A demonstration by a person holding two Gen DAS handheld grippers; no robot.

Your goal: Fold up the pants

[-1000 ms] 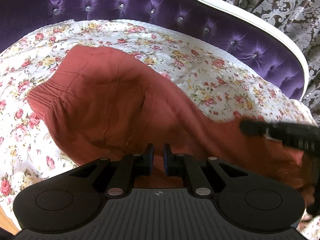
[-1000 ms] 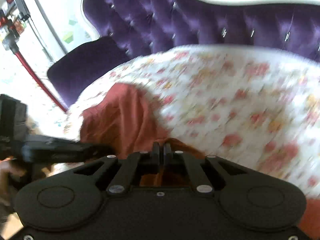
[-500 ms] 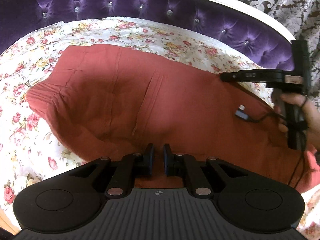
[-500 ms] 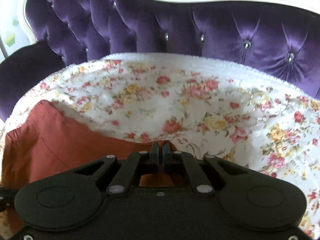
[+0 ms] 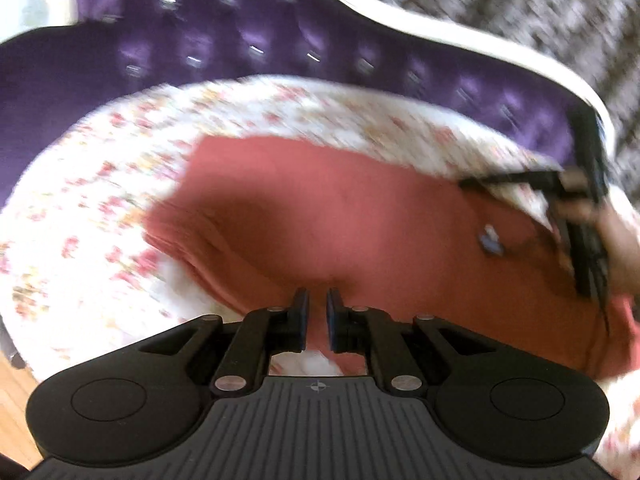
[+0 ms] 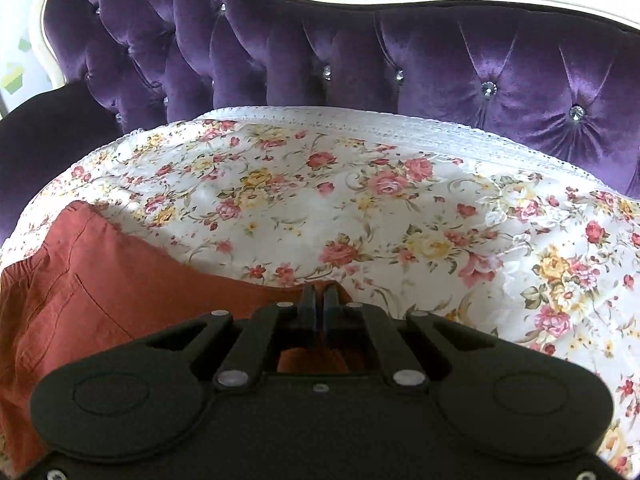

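Observation:
Rust-red pants (image 5: pixel 360 220) lie spread on a floral sheet (image 5: pixel 100 208), waistband to the left. My left gripper (image 5: pixel 316 308) is shut on their near edge; the cloth puckers at its tips and white sheet shows under the fingers. This view is blurred by motion. In the right wrist view the pants (image 6: pixel 100 300) run from the left edge to a narrow end at my right gripper (image 6: pixel 318 300), which is shut on that end. The right gripper (image 5: pixel 468 182) also shows at the far right of the left wrist view, held by a person's hand (image 5: pixel 616 236).
The floral sheet (image 6: pixel 400 208) covers the seat of a purple tufted sofa (image 6: pixel 440 60) with a white frame. Its backrest rises close behind the sheet. A cable (image 5: pixel 492 240) hangs from the right gripper over the pants. Patterned wallpaper (image 5: pixel 520 8) is behind the sofa.
The left gripper has pulled back and up with the pants' near edge, so the pants look smaller. The right gripper swung right across the sheet, then held still.

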